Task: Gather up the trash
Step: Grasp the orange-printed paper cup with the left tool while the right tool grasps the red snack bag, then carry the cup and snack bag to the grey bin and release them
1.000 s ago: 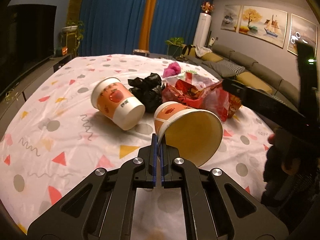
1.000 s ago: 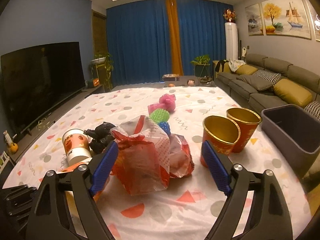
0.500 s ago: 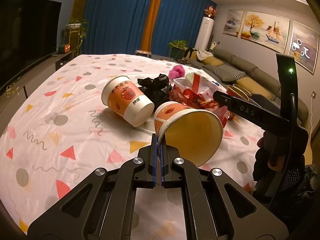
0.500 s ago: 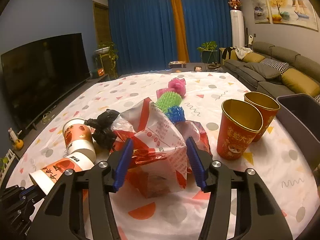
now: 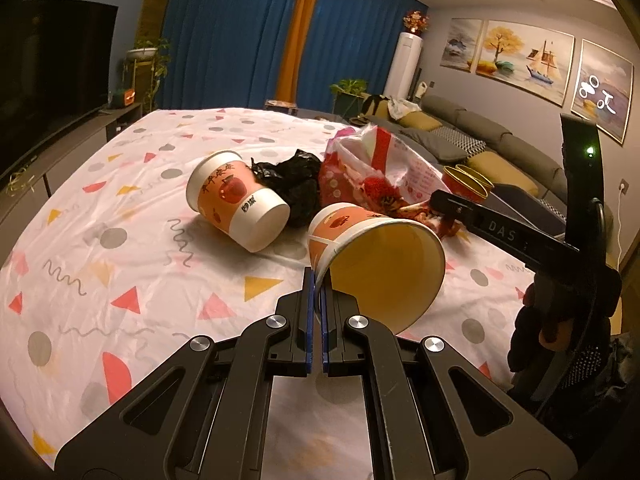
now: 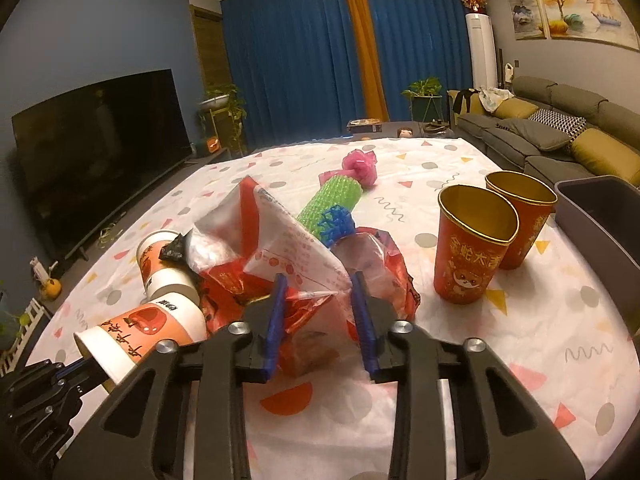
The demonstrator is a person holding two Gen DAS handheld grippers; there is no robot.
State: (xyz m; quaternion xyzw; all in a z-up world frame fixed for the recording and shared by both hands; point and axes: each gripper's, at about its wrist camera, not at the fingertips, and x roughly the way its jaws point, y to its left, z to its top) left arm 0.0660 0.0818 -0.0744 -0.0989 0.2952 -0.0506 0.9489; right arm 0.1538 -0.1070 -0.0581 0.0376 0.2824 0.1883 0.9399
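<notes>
My left gripper (image 5: 316, 280) is shut on the rim of an orange-and-white paper cup (image 5: 376, 256), held tilted with its mouth toward the camera; the cup also shows in the right wrist view (image 6: 140, 332). A second like cup (image 5: 236, 204) lies on its side on the table. My right gripper (image 6: 318, 300) has its jaws partly closed around a crumpled red-and-white plastic bag (image 6: 288, 256), pads touching its sides. The bag (image 5: 372, 172) stands behind the held cup. A black crumpled bag (image 5: 292, 176) lies between the cups.
Two red-and-gold cups (image 6: 474, 244) stand upright at the right. A grey bin (image 6: 600, 220) sits at the table's right edge. A green, blue and pink mesh roll (image 6: 334, 200) lies behind the bag. The tablecloth (image 5: 120, 248) is white with coloured shapes.
My right gripper moved forward onto the red-and-white bag and its jaws narrowed from wide open to around it. My left gripper kept hold of the cup and shifted slightly.
</notes>
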